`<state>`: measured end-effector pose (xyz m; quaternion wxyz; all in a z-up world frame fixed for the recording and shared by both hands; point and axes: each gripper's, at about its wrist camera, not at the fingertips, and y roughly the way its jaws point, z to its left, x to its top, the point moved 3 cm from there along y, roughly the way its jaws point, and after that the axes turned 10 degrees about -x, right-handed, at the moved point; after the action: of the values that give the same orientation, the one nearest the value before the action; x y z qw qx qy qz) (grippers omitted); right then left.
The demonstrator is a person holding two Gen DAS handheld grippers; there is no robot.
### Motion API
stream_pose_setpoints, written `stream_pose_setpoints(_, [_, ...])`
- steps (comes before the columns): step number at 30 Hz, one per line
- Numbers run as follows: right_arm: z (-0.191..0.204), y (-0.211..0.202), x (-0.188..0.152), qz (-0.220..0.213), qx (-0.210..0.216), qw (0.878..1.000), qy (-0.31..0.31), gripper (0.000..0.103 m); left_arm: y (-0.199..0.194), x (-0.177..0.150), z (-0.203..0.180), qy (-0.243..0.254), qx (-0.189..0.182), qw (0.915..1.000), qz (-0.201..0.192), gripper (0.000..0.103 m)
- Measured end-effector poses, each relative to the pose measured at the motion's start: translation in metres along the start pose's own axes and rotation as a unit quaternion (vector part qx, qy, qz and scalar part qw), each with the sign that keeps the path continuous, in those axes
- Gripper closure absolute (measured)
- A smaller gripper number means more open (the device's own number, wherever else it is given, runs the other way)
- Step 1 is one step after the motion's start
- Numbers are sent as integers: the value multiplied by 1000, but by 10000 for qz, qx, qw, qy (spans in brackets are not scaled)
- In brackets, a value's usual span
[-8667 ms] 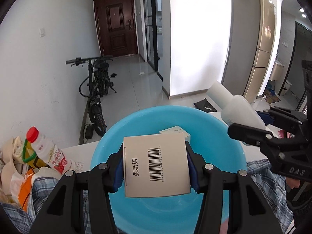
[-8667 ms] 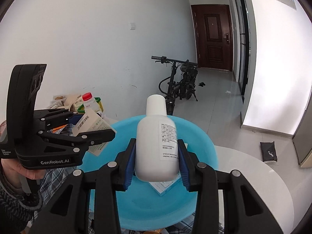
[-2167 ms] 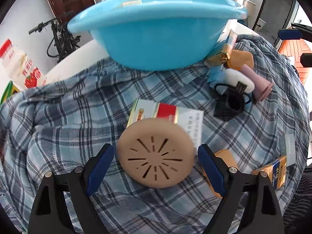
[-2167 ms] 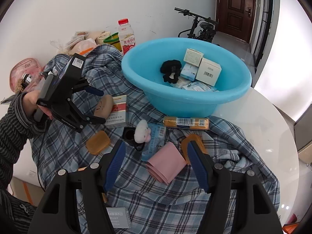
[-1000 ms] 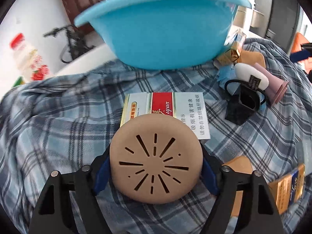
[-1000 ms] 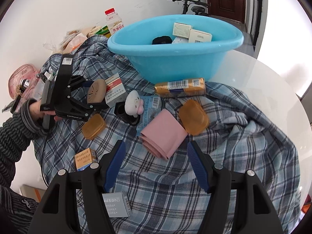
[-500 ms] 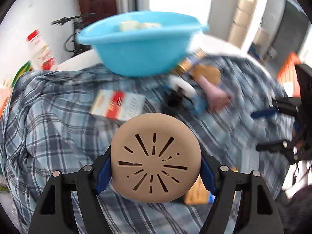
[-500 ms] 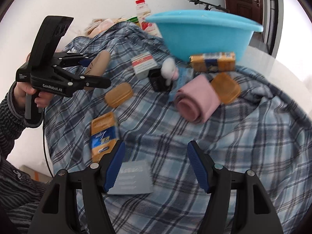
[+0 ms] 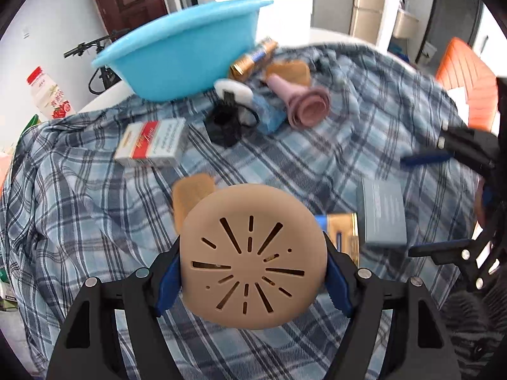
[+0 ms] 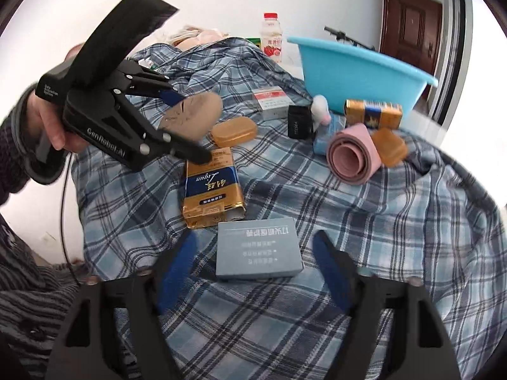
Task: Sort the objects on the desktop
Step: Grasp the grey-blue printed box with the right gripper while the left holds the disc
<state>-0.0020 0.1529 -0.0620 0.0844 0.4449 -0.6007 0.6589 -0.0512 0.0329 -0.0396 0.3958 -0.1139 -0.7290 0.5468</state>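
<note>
Since the frames of a second ago, the left gripper point(image 9: 253, 272) has carried its tan round slotted disc point(image 9: 253, 266) away from the red-and-white carton it lay on, and the right gripper point(image 10: 255, 269) has come down over a grey-blue flat box, its jaws having just been opening, with the box between them but untouched.

Items, largest first, placed relative to the light-blue plastic basin point(image 10: 358, 72):

- Blue plaid cloth point(image 10: 396, 221) — spread under the basin and covering the table toward the camera.
- Basin itself — at the far end of the cloth.
- Pink rolled mat point(image 10: 353, 155) — in front of the basin, touching an amber translucent soap case point(image 10: 388, 147).
- Gold-and-blue foil packet point(image 10: 212, 190) — well in front of the basin, lying flat.
- Grey-blue flat box point(image 10: 258, 248) — farthest from the basin, just beside the foil packet, lying between the spread right fingers point(image 10: 179, 262).
- Red-and-white carton point(image 10: 272, 99) — near the basin's left side.
- Tan disc — lifted clear of the cloth, well left of the basin, clamped by its rim in the left gripper's blue pads point(image 9: 337, 280); a hand point(image 10: 52, 123) in a striped sleeve holds that tool.
</note>
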Motion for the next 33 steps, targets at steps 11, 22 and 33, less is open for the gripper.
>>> stream_pose_setpoints(11, [-5,11,-1,140,93,9997,195,15,-3,-9,-7,43,0,10000,-46,25])
stream_pose_setpoints(22, [4,26,-8,321,-123,9992,-196,15,-4,-16,-2,22,102,9999,-57,25])
stream_pose_setpoints(33, [3,28,-12,435,-298,9984,-212,42,-6,-17,-8,75,14,10000,-63,25])
